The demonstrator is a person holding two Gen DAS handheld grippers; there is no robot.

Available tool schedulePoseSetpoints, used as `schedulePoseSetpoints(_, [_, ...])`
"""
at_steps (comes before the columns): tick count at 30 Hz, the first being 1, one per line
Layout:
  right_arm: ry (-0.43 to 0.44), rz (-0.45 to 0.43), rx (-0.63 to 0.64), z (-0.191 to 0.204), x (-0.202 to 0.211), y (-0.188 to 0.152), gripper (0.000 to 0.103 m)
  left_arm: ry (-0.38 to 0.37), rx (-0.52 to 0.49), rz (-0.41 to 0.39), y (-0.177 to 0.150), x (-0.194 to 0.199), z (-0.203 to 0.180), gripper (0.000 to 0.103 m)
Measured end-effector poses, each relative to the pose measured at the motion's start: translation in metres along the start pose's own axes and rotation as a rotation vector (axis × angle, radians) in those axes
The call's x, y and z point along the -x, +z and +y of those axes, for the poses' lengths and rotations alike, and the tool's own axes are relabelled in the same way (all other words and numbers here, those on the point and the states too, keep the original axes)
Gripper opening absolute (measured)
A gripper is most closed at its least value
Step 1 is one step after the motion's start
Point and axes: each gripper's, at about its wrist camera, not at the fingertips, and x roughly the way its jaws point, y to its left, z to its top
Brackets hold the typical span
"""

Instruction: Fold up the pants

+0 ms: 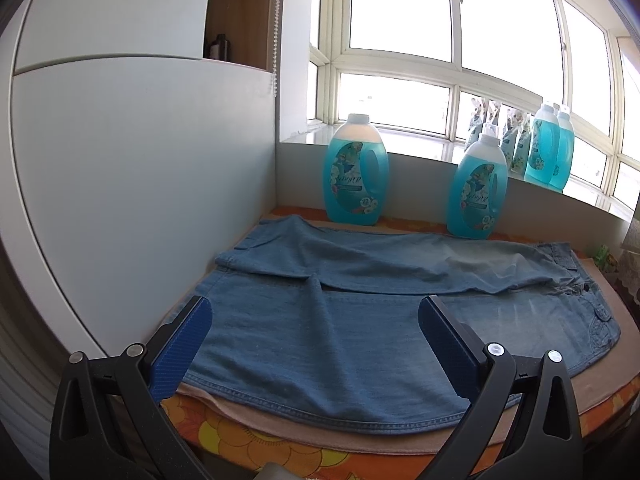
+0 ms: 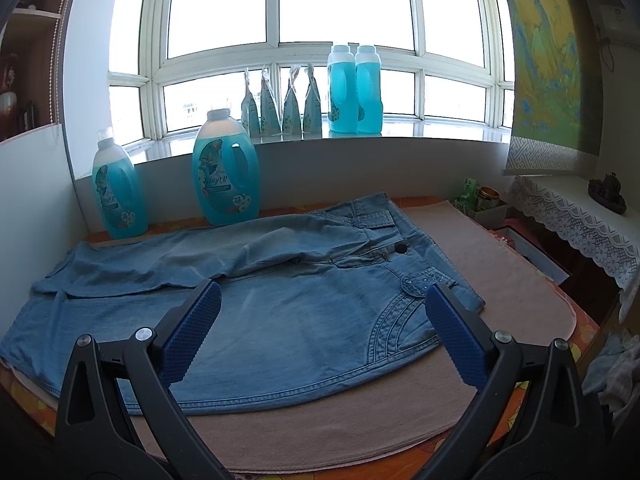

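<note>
Denim pants (image 2: 256, 300) lie flat on the beige mat (image 2: 500, 280), long axis running 9 to 3 o'clock, waistband toward 3. Left gripper (image 1: 316, 320) and right gripper (image 2: 324, 312) hover spread wide, empty, hem nearer the left.

Light blue jeans (image 2: 280, 280) lay flat on a beige mat (image 2: 480, 280), waistband to the right, far leg folded over near one. Right gripper (image 2: 322, 304) hung above near leg, blue pads (image 2: 192, 332) spread wide, holding nothing. Behind jeans stood two blue bottles (image 2: 226, 176); two more (image 2: 354, 88) and four pouches (image 2: 280, 104) on the sill.
</note>
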Motion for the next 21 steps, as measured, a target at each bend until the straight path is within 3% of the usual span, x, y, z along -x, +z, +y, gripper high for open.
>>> schedulePoseSetpoints(12, [0.042,0.014,0.014,0.011,-0.019,-0.008,0.103,0.018,0.011,0.018,-0.002,-0.012,0.016,0.102])
schedulePoseSetpoints(21, [0.202,-0.004,0.132,0.037,-0.041,0.001,0.103,0.028,0.006,0.052,0.001,-0.04,0.044,0.083])
